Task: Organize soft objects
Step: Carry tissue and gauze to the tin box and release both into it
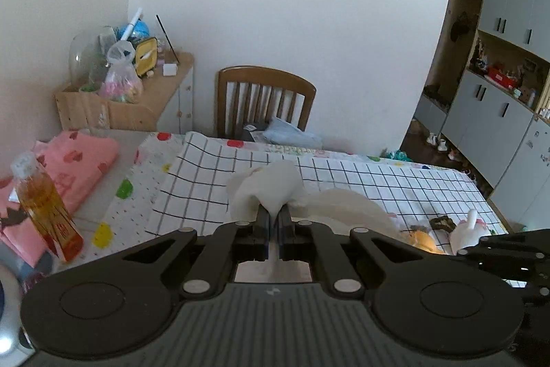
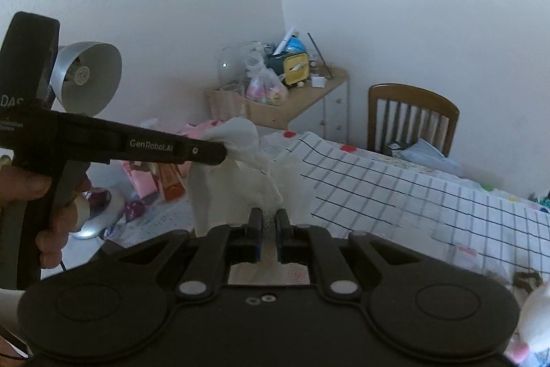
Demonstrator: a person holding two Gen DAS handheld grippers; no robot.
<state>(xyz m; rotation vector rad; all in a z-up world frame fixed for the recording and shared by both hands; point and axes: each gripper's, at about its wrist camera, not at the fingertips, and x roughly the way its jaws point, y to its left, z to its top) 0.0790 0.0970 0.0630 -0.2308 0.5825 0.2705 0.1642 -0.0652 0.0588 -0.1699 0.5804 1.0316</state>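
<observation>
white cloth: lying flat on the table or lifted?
Lifted. The white cloth hangs bunched between the left gripper and the right gripper, both shut on it, above the checked tablecloth. Not spread or folded.

Your left gripper [image 1: 274, 215] is matt black plastic. It pinches a soft white cloth [image 1: 266, 188] that looks thin and smooth. The checked tablecloth [image 1: 361, 181] is flat cotton-like cloth. The pink towel [image 1: 79, 160] looks fluffy. The bottle [image 1: 44, 205] is clear shiny plastic. The chair [image 1: 264, 98] is smooth brown wood. The lamp shade [image 2: 89, 74] is dull silver metal.
</observation>
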